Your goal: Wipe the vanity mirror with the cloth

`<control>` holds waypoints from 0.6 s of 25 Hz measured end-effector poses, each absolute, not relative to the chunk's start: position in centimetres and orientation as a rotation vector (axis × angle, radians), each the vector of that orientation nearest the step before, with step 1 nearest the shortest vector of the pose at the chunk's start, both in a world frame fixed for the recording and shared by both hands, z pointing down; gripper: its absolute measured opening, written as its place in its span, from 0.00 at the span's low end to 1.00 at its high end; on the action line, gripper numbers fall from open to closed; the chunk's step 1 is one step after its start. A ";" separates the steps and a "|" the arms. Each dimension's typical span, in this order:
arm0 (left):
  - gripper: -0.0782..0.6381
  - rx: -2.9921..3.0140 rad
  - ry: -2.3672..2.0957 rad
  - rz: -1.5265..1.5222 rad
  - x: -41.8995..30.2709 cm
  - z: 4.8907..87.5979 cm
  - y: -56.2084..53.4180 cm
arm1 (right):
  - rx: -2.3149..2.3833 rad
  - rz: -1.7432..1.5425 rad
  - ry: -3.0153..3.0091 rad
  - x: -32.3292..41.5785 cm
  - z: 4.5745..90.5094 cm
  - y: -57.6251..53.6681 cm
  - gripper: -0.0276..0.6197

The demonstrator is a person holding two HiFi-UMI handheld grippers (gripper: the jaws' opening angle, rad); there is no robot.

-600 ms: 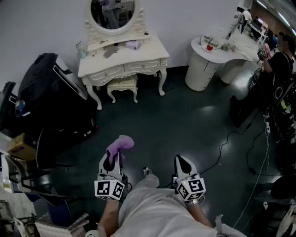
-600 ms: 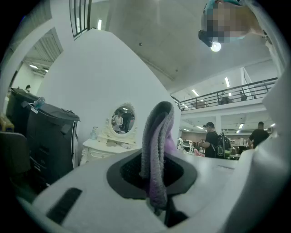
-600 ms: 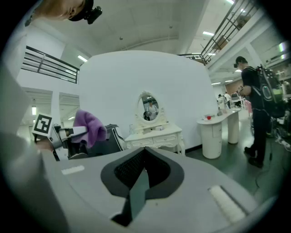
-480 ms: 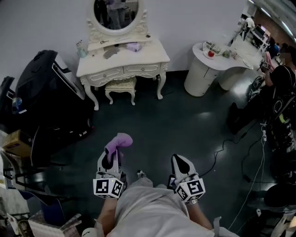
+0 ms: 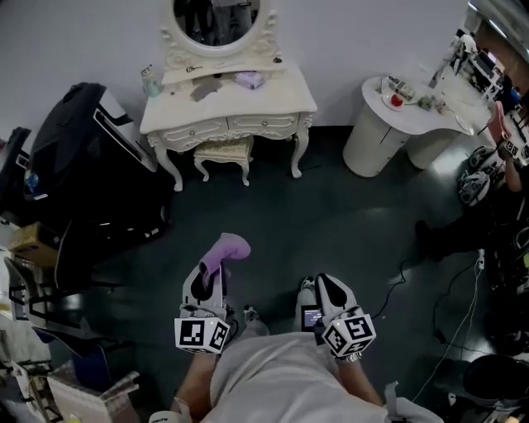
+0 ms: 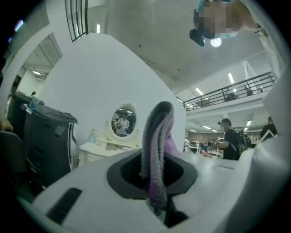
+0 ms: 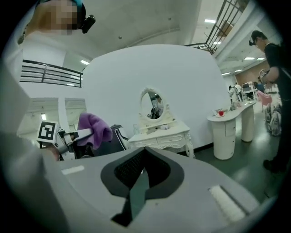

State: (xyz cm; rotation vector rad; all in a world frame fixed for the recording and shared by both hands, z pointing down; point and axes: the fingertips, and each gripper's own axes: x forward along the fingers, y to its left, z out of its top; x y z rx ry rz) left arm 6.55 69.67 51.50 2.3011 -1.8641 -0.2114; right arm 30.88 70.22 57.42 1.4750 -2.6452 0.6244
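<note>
Left gripper [image 5: 207, 279], held low, clamps the cloth [image 5: 227, 248]; right gripper [image 5: 326, 287] beside it closed, empty.

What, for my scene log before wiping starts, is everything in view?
Mirror: one, white-framed oval, on the vanity by the wall.
Vanity: one, white, far wall.
Stool: one, cream, under the vanity.
Bottle: one, pale, vanity's left end.
Counter: one, white, curved, far right.
Case: one, black, left.
Cloth: one, purple, held in the left claw.
Left claw: one, white, shut on the cloth.
Right claw: one, white, shut, empty.
</note>
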 end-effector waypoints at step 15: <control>0.19 1.819 -2.246 -0.323 21.3 51.9 72.3 | 0.914 0.486 -2.828 43.4 56.0 61.2 0.05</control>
